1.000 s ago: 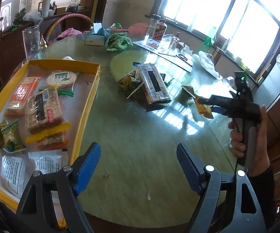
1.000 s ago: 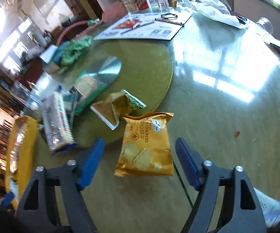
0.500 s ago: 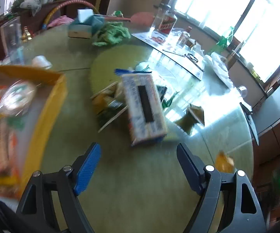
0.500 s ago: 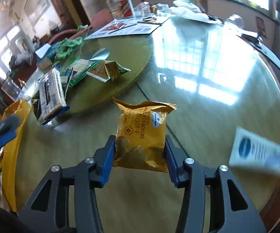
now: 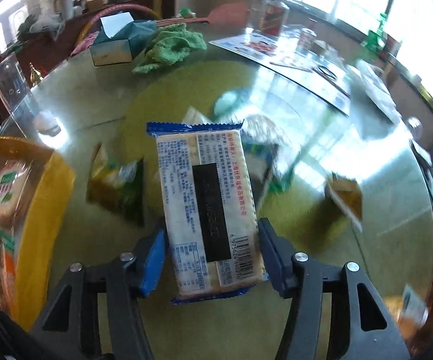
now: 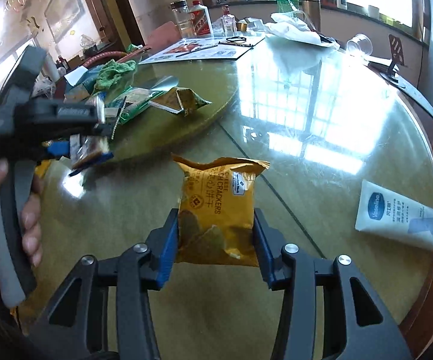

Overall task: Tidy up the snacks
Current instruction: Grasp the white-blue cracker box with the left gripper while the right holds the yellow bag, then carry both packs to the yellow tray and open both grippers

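Crackers both sides: left gripper clamps a blue-edged cracker pack; right gripper pinches a yellow cheese-cracker bag above the glass table.

A blue-edged cracker pack and a yellow cheese-cracker bag are each held above the table.

Both wrist views close, forward-facing, share glass table.

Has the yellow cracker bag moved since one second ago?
Yes. The yellow cracker bag lay flat on the glass table; now the right gripper holds it upright.
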A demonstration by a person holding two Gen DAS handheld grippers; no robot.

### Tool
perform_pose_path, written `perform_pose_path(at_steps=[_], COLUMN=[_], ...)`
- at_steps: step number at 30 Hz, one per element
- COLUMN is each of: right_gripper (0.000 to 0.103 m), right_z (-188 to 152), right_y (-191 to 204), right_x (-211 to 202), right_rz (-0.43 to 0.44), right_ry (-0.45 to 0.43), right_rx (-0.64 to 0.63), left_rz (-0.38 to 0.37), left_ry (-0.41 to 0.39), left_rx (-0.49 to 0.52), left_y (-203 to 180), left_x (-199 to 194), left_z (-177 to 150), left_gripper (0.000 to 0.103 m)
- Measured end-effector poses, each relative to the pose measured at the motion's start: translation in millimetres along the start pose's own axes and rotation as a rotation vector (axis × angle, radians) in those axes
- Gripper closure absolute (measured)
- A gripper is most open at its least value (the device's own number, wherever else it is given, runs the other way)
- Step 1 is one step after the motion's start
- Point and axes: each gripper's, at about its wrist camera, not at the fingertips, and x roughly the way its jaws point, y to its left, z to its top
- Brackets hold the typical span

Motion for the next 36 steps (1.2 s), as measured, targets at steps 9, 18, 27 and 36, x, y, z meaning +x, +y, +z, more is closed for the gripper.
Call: perform_pose_path(at_steps=[9,18,27,36], right_gripper=[0.056,0.057,0.057,0.057], right_z=[-2,-4,-5,1], right_y=[3,8,11,25], right_x=[0,-1,-9,-34], right_rz=[-0.017,-0.027,0.015,0.210], right_ry=[-0.013,-0.027,-0.059,-0.063], right_rx=[-0.016,-0.037,-0.062,-0.028], left_rz=[-0.068,-0.064,-0.042,-0.267], left_ry=[0.053,0.037,-0.035,-0.131], left_rx=[0.164,0.204,0.168,0.021], left_y=[27,30,33,86], left_x=[-71,-73,-65,-146], left_z=[-112,-131,-123,-133], left_gripper=[0.046,0.040,0.048,0.049])
